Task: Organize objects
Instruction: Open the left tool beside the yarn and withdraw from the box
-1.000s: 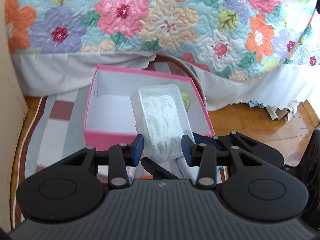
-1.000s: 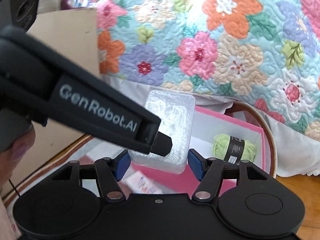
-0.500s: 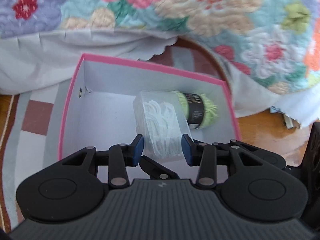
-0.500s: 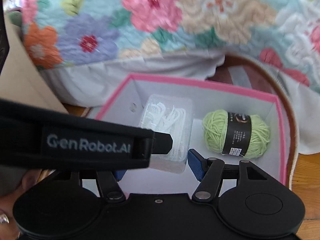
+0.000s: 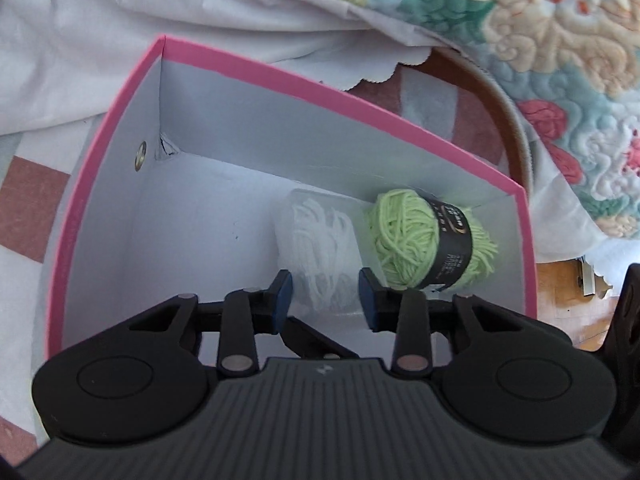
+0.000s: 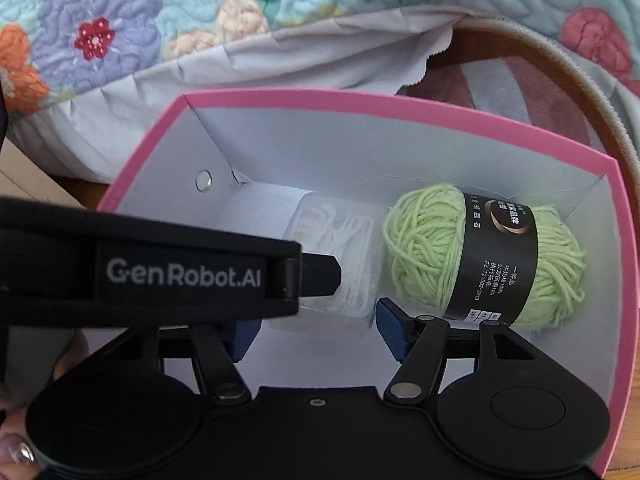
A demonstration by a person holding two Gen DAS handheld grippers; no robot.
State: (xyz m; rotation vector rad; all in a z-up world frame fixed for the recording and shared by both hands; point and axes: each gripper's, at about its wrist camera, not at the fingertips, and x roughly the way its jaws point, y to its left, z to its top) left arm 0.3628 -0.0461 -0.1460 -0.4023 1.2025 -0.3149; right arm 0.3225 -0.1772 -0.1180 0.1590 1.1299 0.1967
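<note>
A clear plastic case of white floss picks sits low inside the pink-rimmed white box, beside a green yarn ball with a black label. My left gripper is shut on the near end of the case, its blue pads against both sides. In the right wrist view the case lies between my right gripper's pads, which stand wider than the case with gaps on both sides. The left gripper's black body crosses that view and hides the case's left side. The yarn ball lies to the right.
The box's rim stands on a striped rug by a floral quilt with a white bed skirt. Wooden floor shows at the right. The box's left half is bare white floor.
Both grippers have moved forward and down into the box, carrying the case from above the near rim to the box floor beside the yarn ball.
</note>
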